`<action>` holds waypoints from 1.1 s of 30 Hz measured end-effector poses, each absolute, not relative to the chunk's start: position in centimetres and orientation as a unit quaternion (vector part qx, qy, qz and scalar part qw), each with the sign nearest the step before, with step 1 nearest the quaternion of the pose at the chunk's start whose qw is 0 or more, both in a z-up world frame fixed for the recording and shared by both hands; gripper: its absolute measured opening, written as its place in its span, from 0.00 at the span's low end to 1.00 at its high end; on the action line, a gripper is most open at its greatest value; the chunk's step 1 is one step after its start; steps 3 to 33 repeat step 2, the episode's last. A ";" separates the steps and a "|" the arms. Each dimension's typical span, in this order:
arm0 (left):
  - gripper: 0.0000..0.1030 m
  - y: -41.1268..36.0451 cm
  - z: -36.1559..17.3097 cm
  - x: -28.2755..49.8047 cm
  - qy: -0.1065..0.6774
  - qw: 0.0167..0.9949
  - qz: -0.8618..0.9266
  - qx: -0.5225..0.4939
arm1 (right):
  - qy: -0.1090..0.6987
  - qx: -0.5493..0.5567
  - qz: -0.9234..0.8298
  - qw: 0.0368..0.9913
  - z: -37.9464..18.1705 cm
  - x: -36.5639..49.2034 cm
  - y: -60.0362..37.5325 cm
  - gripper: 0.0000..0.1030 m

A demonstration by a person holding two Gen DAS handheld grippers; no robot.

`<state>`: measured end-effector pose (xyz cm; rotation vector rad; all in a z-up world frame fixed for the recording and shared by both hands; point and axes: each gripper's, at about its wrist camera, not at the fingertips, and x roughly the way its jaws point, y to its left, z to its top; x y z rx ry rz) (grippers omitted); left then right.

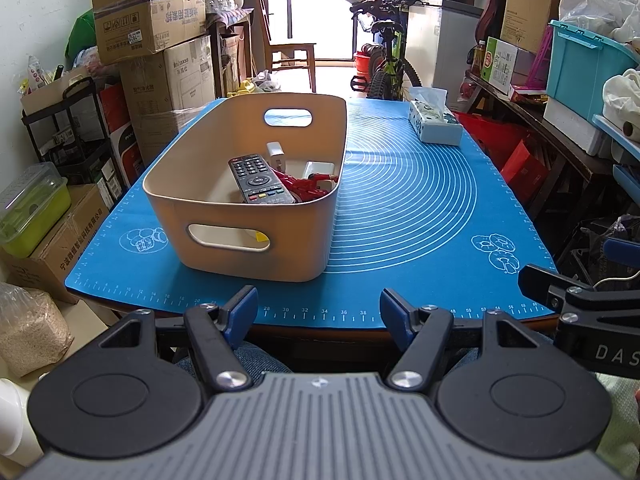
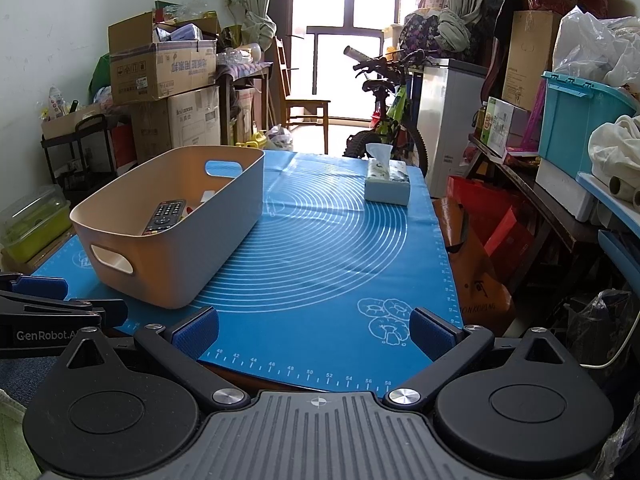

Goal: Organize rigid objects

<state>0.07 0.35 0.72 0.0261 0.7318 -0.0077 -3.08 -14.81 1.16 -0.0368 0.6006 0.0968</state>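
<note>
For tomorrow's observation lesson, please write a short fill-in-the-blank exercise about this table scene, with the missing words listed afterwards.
1. The black remote control lies inside the beige plastic ____.
2. The tissue box stands on the ____ silicone mat.
3. The left tool and the right tool both have their jaws ____.

Missing words: basket; blue; open

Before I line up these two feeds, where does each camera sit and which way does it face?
Left wrist: on the left claw, open, at the mat's near edge, facing the beige bin; right claw at right.
Right wrist: on the right claw, open, further right, facing the blue mat.
Shared: bin, remote control, tissue box.
</note>
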 end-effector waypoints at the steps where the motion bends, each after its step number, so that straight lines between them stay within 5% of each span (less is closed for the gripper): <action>1: 0.67 0.4 0.7 0.1 0.358 0.934 -0.004 0.013 | 0.296 -0.018 0.048 0.954 1.2 -3.1 -14.8 0.98; 33: 0.67 0.4 0.8 0.1 0.358 0.934 -0.004 0.012 | 0.296 -0.018 0.048 0.954 1.2 -3.1 -14.8 0.98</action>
